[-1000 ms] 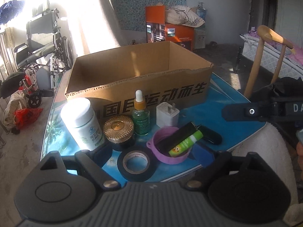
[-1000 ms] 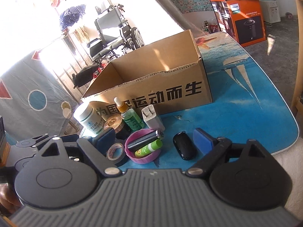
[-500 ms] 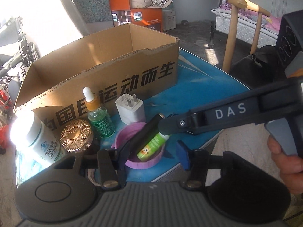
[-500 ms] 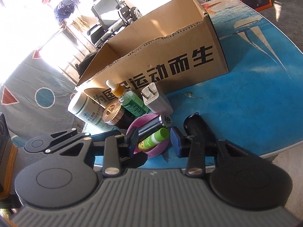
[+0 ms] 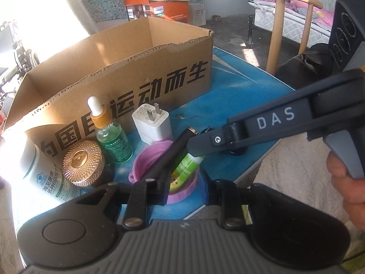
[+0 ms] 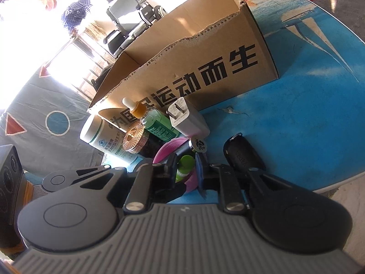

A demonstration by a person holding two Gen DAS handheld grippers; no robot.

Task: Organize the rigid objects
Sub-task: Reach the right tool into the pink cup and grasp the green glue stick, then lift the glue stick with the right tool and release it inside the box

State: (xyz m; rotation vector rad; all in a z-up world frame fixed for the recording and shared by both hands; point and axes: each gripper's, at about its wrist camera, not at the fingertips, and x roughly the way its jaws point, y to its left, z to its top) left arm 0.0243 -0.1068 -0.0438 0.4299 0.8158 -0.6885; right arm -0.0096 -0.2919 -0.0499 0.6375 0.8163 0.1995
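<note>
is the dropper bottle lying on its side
No, the dropper bottle stands upright in front of the cardboard box.

An open brown cardboard box [image 5: 127, 68] sits mid-tabletop; before it, toward the near edge, a white plastic charger plug [image 5: 152, 123] stands behind a round purple plastic bowl [image 5: 146, 159].

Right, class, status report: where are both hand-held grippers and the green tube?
Left hand-held gripper open at purple bowl's near rim. Right hand-held gripper straddling green tube, grip unconfirmed. Black tube alongside in bowl.

Both grippers low, jaws narrowed (neither closed)
</note>
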